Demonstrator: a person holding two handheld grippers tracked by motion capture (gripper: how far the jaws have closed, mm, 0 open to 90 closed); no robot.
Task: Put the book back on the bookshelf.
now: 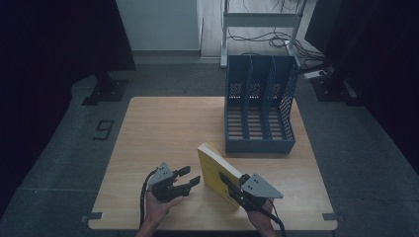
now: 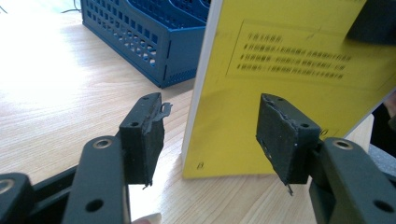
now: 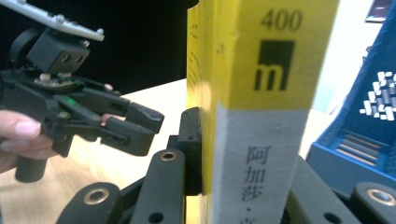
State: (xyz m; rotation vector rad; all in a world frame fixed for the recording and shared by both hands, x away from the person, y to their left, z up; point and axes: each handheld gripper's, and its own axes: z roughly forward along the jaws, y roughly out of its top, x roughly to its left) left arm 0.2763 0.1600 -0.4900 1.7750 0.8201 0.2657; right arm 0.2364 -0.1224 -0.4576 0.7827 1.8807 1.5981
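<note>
I am holding the yellow book (image 1: 215,170) upright on its lower edge near the front of the wooden table (image 1: 158,128), and my right gripper (image 1: 232,189) is clamping it across its thickness: in the right gripper view the spine (image 3: 264,112) is standing between the two black jaws, with one pad pressing flat against the yellow cover and the other jaw closing on the opposite side. My left gripper (image 1: 190,177) is sitting just beside the book on its left, apart from it; its jaws are standing well apart with nothing between them, and in the left gripper view I am looking through that gap at the yellow back cover (image 2: 289,88) with its printed lines, the pads (image 2: 142,140) touching nothing. I am seeing a fingertip of my left hand (image 1: 158,205) at the bottom edge of that view. Farther back on the right half of the table, the blue file rack (image 1: 260,106) is standing upright with its three perforated compartments open toward me, near the book but not touching it. Beyond the table's far edge, a white frame (image 1: 262,22) and loose cables (image 1: 291,42) are lying on the grey floor.
</note>
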